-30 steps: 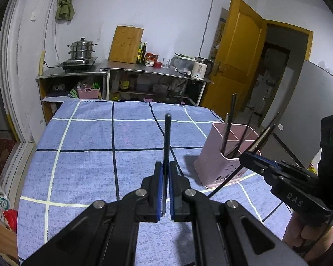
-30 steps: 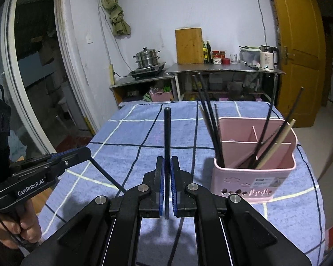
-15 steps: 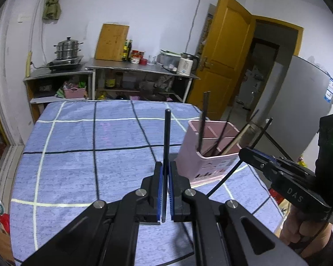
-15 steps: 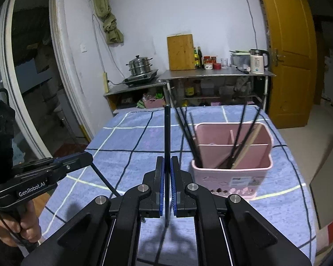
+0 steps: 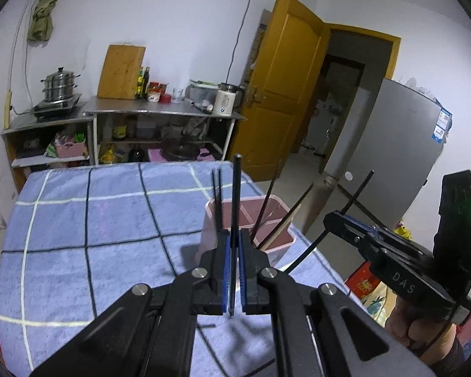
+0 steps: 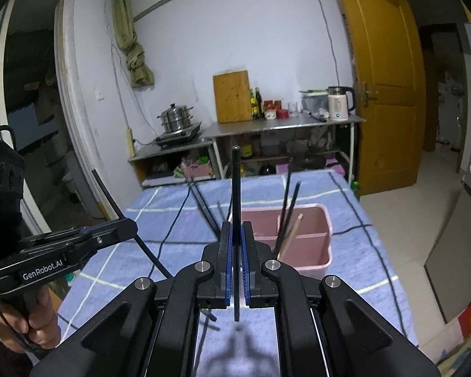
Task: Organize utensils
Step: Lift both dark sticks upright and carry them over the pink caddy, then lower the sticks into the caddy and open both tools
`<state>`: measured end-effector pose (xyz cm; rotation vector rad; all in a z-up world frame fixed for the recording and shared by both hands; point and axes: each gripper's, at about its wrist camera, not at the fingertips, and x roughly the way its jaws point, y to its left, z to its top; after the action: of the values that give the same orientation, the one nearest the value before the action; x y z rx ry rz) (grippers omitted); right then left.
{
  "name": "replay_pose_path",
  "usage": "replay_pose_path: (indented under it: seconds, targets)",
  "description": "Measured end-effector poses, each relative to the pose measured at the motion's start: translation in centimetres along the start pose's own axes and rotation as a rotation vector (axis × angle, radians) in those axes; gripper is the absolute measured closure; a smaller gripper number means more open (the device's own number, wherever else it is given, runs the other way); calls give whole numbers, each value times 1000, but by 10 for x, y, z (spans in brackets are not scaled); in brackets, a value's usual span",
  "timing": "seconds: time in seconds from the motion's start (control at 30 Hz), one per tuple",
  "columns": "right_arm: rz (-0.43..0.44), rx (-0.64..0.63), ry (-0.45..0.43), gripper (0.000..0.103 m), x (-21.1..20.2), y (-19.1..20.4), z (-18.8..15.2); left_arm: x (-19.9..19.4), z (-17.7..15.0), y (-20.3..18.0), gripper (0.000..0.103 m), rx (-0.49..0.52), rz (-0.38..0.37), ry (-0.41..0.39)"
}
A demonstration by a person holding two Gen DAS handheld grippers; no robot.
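My left gripper [image 5: 233,235] is shut on a black chopstick [image 5: 236,194] that stands upright between its blue pads. Right behind it sits the pink utensil holder [image 5: 276,242] on the blue checked cloth [image 5: 94,235]. My right gripper [image 6: 234,224] is likewise shut on an upright black chopstick [image 6: 235,185], with the holder [image 6: 298,251] just beyond and to its right. Several black chopsticks [image 6: 287,210] and a wooden one [image 6: 293,232] lean inside the holder. Each gripper shows in the other's view: the right gripper [image 5: 332,220], the left gripper [image 6: 128,227].
A black cable [image 6: 172,229] trails over the cloth. A short dark piece [image 6: 208,314] lies on the cloth under my right fingers. Behind the table stand metal shelves [image 5: 160,113] with a pot, a cutting board and a kettle. A yellow door [image 5: 279,88] and a grey fridge [image 5: 392,157] are to the right.
Both grippers have risen and drawn toward the pink holder, which now sits directly behind the left fingers. Each still grips its chopstick.
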<state>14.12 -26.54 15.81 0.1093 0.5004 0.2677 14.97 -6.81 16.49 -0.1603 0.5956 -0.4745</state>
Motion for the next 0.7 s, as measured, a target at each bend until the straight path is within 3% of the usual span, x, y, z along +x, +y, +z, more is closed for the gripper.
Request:
replay_pose_path:
  seconds: [0.4,0.7]
  targets:
    - [-18,20,-91,98,6,-13,41,15,51,-11,97,28,-9,-72]
    - [-39,10,-108,98,21,-14,48,41,57,-7,97,18,-3,-65]
